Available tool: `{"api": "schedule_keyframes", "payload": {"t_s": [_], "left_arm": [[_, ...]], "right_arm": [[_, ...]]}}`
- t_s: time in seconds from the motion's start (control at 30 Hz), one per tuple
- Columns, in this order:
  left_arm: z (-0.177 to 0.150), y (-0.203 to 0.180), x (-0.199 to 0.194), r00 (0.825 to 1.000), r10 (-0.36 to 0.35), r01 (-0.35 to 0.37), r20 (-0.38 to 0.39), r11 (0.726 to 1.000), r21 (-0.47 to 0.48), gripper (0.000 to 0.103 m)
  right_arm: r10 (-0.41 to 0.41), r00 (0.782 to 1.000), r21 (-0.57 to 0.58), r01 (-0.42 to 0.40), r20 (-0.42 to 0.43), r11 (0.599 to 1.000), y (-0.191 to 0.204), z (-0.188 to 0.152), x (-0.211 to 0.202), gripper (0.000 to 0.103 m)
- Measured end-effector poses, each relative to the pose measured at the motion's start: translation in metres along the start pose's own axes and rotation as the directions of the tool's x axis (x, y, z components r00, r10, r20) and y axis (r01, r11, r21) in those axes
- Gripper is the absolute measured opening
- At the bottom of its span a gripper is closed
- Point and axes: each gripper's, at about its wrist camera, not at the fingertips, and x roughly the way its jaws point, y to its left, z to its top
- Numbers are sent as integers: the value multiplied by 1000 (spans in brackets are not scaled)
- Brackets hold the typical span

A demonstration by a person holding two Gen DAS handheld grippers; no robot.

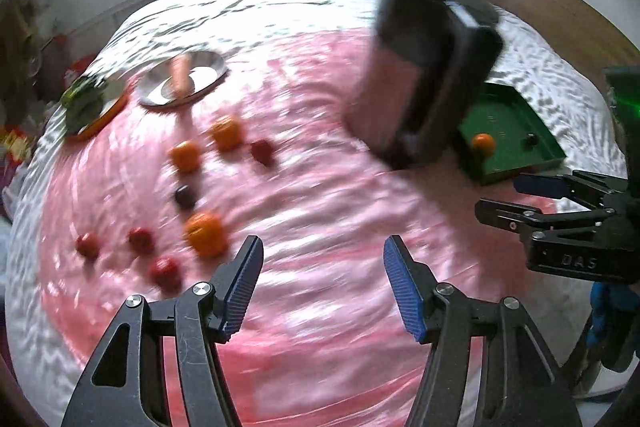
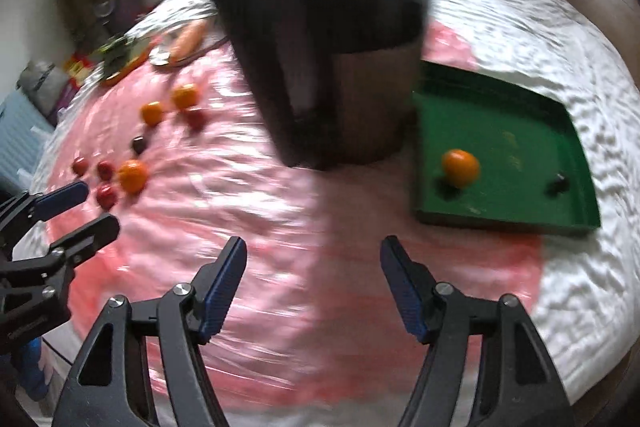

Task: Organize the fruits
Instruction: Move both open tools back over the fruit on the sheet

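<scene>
Black bin (image 2: 340, 67) between fruits (image 2: 132, 175), tray (image 2: 508, 219)

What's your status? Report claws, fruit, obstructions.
Both claws open, empty: left claw, right claw. One orange in green tray; the rest loose on pink cloth. Dark bin stands between.

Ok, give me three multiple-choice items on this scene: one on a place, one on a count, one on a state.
1. Where does the green tray lie?
A. right of the dark container
B. left of the fruit cluster
C. on the metal plate

2. How many oranges lie in the tray?
A. none
B. one
C. three

3. How does the right gripper stand?
A. shut on an orange
B. shut on the tray
C. open and empty

Answers: 1 A, the right wrist view shows the tray to the container's right. 2 B, a single orange lies there beside a small dark fruit. 3 C, only the pink cloth shows between its fingers.
</scene>
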Motion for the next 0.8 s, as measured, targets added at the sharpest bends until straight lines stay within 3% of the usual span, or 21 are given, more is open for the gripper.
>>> {"api": "schedule_keyframes", "payload": {"t_s": [0.33,0.5,0.7,0.8], "left_arm": [[-34,97,16,990,136,-138,-22,979,-150,56],[-43,122,37,990,136,-139,-26,972,-191,56],[-47,137,54,992,115,-124,-50,962,-245,55],[-49,143,62,992,107,-120,-65,958,-261,49]], "right_arm": [[175,985,-208,-172,-4,963,104,17,31,103],[236,972,-277,-231,-16,933,136,24,52,103],[289,956,-272,-289,-44,918,152,34,79,103],[311,948,-274,-317,-65,908,160,37,89,103]]}}
